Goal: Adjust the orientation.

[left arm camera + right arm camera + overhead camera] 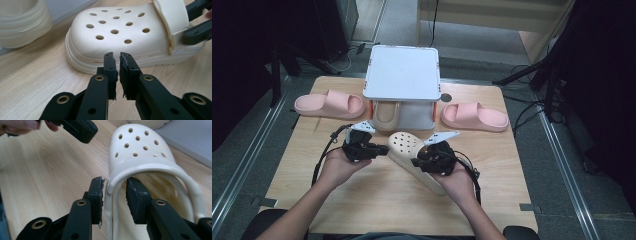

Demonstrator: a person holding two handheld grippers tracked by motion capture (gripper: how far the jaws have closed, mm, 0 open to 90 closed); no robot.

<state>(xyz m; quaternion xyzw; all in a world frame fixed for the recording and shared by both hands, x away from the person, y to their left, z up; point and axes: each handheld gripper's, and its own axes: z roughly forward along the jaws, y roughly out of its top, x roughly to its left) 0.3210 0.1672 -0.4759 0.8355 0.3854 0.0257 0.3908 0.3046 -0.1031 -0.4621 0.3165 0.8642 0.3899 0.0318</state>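
Note:
A cream clog (pixel 404 145) with holes in its toe lies slantwise on the wooden table (pixel 362 195), toe toward the far left. My left gripper (pixel 384 149) points at the toe's side. Its jaws (pixel 117 56) are shut with nothing between them, just short of the clog's sole (pixel 120 32). My right gripper (pixel 417 162) is at the heel end. It stands open (pixel 115 182) astride the clog's (pixel 140 147) side rim and strap: the left pad (pixel 98 192) is against the rim's outside and the right pad (pixel 136 195) stands clear inside.
A white two-level rack (pixel 402 72) stands at the table's far middle, with a second cream clog (pixel 385 115) under its top shelf. A pink slide (pixel 329 104) lies to its left and another pink slide (pixel 474 116) to its right.

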